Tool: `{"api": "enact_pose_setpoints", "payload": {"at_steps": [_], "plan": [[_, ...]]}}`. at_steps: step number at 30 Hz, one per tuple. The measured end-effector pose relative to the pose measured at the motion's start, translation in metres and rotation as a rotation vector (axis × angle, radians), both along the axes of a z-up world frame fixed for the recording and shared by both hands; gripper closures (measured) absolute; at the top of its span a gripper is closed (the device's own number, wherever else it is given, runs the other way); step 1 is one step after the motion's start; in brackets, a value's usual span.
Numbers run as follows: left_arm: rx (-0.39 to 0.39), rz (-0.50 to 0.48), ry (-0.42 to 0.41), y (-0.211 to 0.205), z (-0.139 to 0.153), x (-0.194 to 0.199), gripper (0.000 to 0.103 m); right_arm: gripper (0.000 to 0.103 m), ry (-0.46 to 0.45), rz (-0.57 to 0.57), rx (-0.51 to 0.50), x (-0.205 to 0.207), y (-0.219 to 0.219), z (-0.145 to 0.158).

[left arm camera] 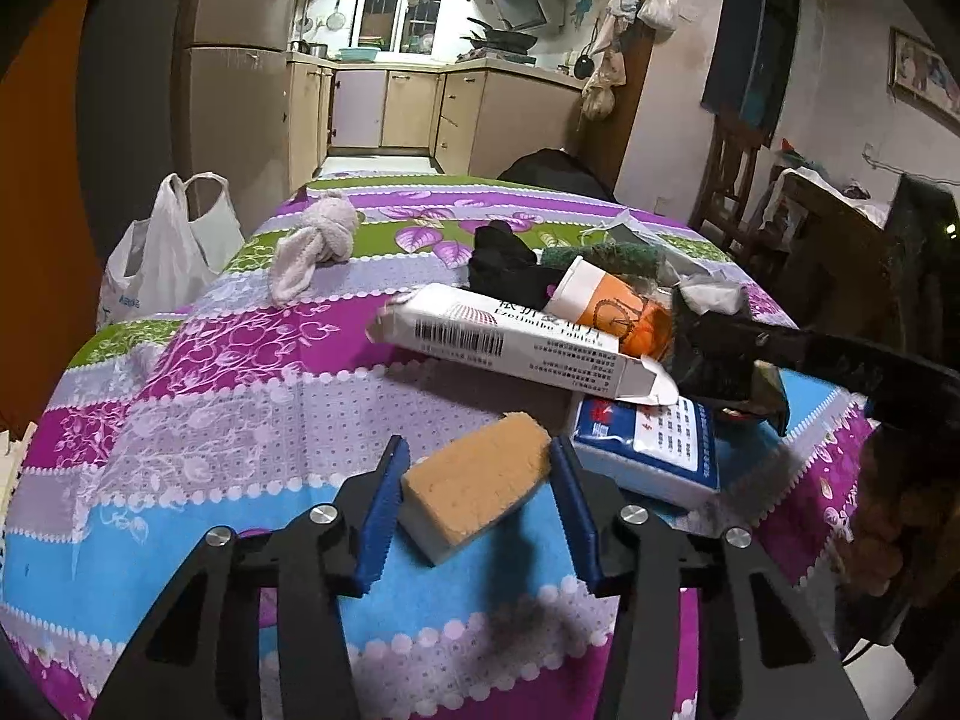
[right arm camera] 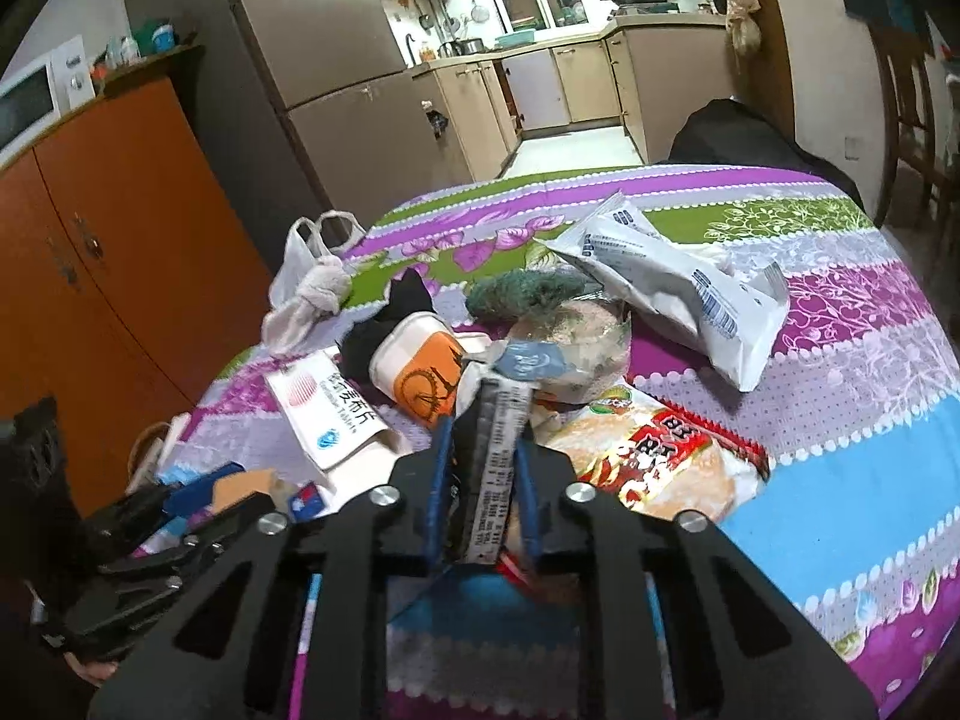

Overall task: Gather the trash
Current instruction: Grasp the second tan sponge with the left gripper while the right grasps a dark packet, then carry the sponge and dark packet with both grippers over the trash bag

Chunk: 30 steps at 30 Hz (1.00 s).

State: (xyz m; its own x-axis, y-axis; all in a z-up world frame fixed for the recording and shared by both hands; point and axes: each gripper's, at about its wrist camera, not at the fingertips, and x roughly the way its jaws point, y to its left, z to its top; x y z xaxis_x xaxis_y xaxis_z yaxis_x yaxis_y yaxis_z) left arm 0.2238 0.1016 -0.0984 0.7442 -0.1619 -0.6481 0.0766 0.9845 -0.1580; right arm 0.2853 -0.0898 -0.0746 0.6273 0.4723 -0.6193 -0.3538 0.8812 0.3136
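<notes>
The left gripper (left arm camera: 477, 504) has its blue-padded jaws spread to either side of an orange-topped rectangular sponge with a white underside (left arm camera: 474, 495); the pads stand just beside its ends, and contact cannot be made out. The sponge lies near the front edge of the table, which is covered by a striped floral cloth in purple, blue and green (left arm camera: 198, 396). Just right of it lies a blue-and-white tissue packet (left arm camera: 651, 450), partly under a long white cardboard medicine box with a barcode (left arm camera: 510, 345) whose end flap hangs open.

The right gripper (right arm camera: 483, 468) is clenched on a dark crumpled plastic wrapper with printed text (right arm camera: 498, 468), lifted over the pile. Just right of it lies a clear snack bag with a red label (right arm camera: 654, 456).

Behind the box crowd an orange-and-white paper cup on its side (left arm camera: 606, 306), a black cloth (left arm camera: 501, 267) and a green scouring pad (left arm camera: 624, 258). A large white plastic pouch (right arm camera: 672, 288) lies towards the right edge, with bare cloth beyond it.

Towards the far left corner lies a knotted pale pink cloth (left arm camera: 318, 240), with open cloth around it. A white plastic carrier bag (left arm camera: 162, 252) stands at the left edge, mouth open.
</notes>
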Motion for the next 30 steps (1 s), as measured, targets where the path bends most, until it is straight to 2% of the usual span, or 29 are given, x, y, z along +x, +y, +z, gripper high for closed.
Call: {"api": "enact_pose_setpoints", "payload": {"at_steps": [5, 11, 18, 26, 30], "plan": [[-0.015, 0.030, 0.001, 0.009, 0.008, -0.011, 0.057, 0.090, -0.020, -0.003, 0.054, -0.017, -0.009, 0.017], [0.003, 0.048, -0.031, 0.012, 0.027, -0.024, 0.058, 0.090, -0.011, 0.007, 0.086, -0.029, -0.014, 0.026], [0.090, 0.078, -0.020, -0.001, 0.036, -0.028, 0.058, 0.090, 0.012, 0.007, 0.099, -0.052, -0.014, 0.025], [0.169, 0.104, 0.006, -0.011, 0.033, -0.030, 0.058, 0.090, 0.047, 0.014, 0.079, -0.073, -0.013, 0.012], [0.200, 0.104, -0.006, -0.018, 0.038, -0.028, 0.059, 0.090, 0.027, -0.008, 0.091, -0.077, -0.022, 0.020]]}}
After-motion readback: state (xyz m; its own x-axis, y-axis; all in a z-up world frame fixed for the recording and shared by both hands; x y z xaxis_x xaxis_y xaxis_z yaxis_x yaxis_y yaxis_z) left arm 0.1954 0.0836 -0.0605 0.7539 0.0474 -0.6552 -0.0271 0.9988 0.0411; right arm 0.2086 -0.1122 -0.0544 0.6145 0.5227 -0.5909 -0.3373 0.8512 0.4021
